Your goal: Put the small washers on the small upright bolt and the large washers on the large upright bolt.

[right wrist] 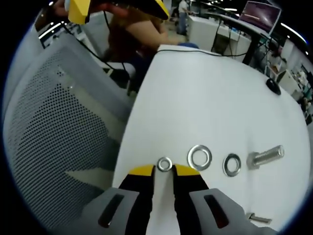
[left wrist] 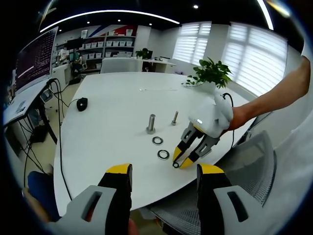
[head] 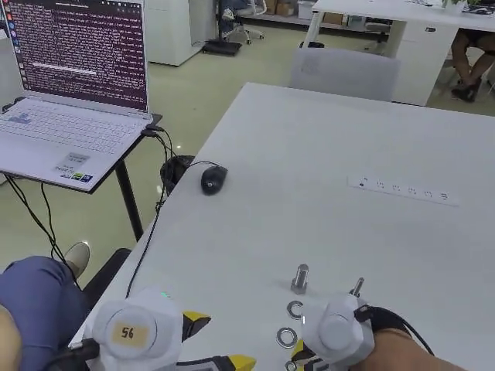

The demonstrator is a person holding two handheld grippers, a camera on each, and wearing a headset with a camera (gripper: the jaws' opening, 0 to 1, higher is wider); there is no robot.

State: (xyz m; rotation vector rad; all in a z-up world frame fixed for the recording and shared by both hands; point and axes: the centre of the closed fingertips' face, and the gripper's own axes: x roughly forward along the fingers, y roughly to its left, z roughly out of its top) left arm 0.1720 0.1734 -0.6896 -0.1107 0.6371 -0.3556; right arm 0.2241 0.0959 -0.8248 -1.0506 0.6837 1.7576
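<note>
Rt gripper at the small washer; both bolts bare.
Head view: large bolt (head: pixel 300 278) and small bolt (head: pixel 357 287) stand upright near the front edge of the table (head: pixel 325 139). Two washers lie flat just before the large bolt: far washer (head: pixel 295 310), near washer (head: pixel 287 337). Left gripper view: left gripper (left wrist: pixel 165 171) has its jaws wide apart, carries nothing, and is set back from the washers. The right gripper (left wrist: pixel 182 160) has its tips down at the small washer (left wrist: pixel 175 165). Right gripper view: jaws nearly together, small washer betw. the yellow tips, flat on the table. We cannot tell if it is pinched. Our judgement: light, stiff, thin, slick metal, apt to skid or flip. We'd pinch across the outer rim, keeping the hole free for the bolt.
</note>
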